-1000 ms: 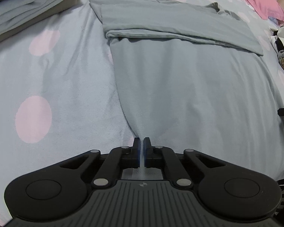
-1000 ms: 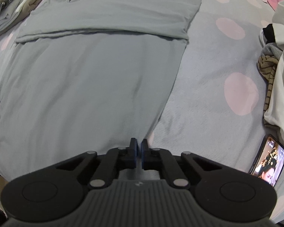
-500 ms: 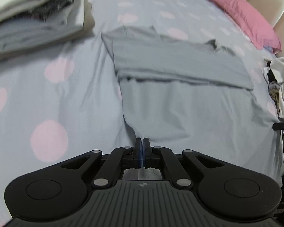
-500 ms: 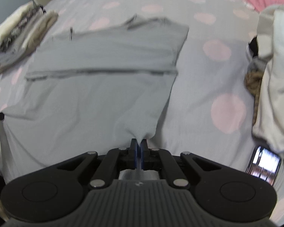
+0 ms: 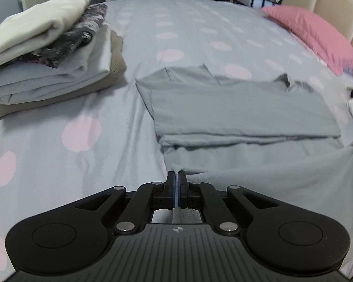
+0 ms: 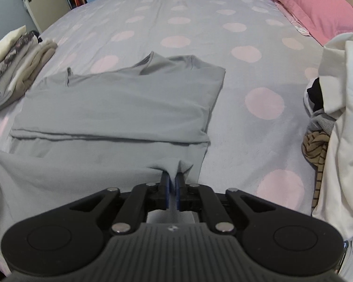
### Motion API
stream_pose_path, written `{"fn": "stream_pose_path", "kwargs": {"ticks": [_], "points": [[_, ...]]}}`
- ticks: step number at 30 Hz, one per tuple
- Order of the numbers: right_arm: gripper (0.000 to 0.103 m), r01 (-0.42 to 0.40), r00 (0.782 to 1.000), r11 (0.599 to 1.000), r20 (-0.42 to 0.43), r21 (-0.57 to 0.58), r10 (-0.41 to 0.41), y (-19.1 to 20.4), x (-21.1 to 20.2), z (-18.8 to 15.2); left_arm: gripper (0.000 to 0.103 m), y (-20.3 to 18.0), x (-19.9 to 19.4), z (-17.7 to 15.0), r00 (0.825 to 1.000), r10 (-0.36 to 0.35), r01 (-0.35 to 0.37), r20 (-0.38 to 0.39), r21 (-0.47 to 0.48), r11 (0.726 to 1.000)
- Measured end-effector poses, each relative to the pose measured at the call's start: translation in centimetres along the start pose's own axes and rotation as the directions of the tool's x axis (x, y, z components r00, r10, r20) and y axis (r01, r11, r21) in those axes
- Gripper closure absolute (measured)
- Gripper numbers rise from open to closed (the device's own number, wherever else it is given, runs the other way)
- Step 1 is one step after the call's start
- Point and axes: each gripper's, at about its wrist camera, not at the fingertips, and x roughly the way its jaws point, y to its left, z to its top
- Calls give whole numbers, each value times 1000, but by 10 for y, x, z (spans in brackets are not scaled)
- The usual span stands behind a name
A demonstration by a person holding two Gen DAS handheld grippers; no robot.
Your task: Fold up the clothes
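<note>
**Hem coming up for the second fold**

Both grippers are lifting the near hem off the bed compared with a second ago, when that edge was lying flat, and the cloth between them is now hanging in a shallow sling. The left gripper [image 5: 177, 175] is pinching the hem's left corner, fingers pressed together on the fabric. The right gripper [image 6: 172, 177] is at the right corner; its jaws have just been opening a little, a slim gap is showing between the blue pads, yet a bunch of cloth is sitting between them and looking caught at the tips.

The grey T-shirt [image 5: 242, 108] is lying in the middle of the spotted bedspread [image 5: 188, 35], between the stack of folded clothes [image 5: 49, 54] on the left and the unfolded heap [image 6: 341, 127] on the right. Its long axis is running from the grippers towards the far side of the bed, collar end farthest away.

Progress, as I'm reading it: the sleeves and shoulders are already folded across into a tidy band, so the width is done. Carrying the hem up over that band is what's left, then moving the shirt to the stack, and the heap on the right is waiting after that.
</note>
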Motion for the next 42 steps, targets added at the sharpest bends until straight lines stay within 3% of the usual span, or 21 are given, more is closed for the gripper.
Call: {"fn": "stream_pose_path", "kwargs": {"ticks": [1,3,7,10,15,19,23,26,30,33,34,36,40,42], "points": [[80,12,1000,1000,7,-3,-12,-1,-2,-1,100,-2,0,-1,1000,7,-7,-9,12,1000],[70,38,999,999,25,-14,-38,-1,-8,-3,97,-6,-3,-4,1000,16,-15,-15,44,999],[71,47,998,987,44,-156,-40,14,-22,-15,89,-22,-23,-14,1000,-8,10,-10,154,988],[71,19,999,952,36,-305,-8,32,-34,-31,83,-44,-36,-27,999,-42,45,-17,290,956],[71,-78,997,836,-29,-544,75,66,-43,-76,65,-83,-47,-64,991,-113,134,-73,509,850],[71,-153,988,686,-92,-711,125,96,-49,-118,65,-110,-55,-99,980,-147,200,-135,638,744],[71,-206,977,562,-135,-801,166,115,-56,-148,60,-132,-61,-133,967,-176,255,-185,731,633],[70,-211,975,468,-153,-858,160,126,-58,-169,60,-144,-59,-155,968,-148,252,-204,797,548],[65,-153,988,341,-130,-928,89,134,-53,-194,59,-151,-52,-173,977,-85,213,-197,854,475],[65,-68,998,226,-63,-972,30,136,-49,-214,56,-150,-49,-179,984,-57,174,-166,873,455],[65,-48,999,206,-45,-977,19,136,-49,-216,56,-148,-49,-180,987,-37,154,-154,877,454],[65,-8,1000,176,-10,-984,-11,131,-48,-219,56,-144,-47,-183,992,3,115,-130,887,448],[65,62,995,138,51,-988,-84,121,-43,-224,58,-133,-44,-187,991,67,74,-118,885,460],[65,89,991,121,76,-989,-114,118,-40,-227,65,-130,-42,-191,988,113,43,-104,895,444]]}}
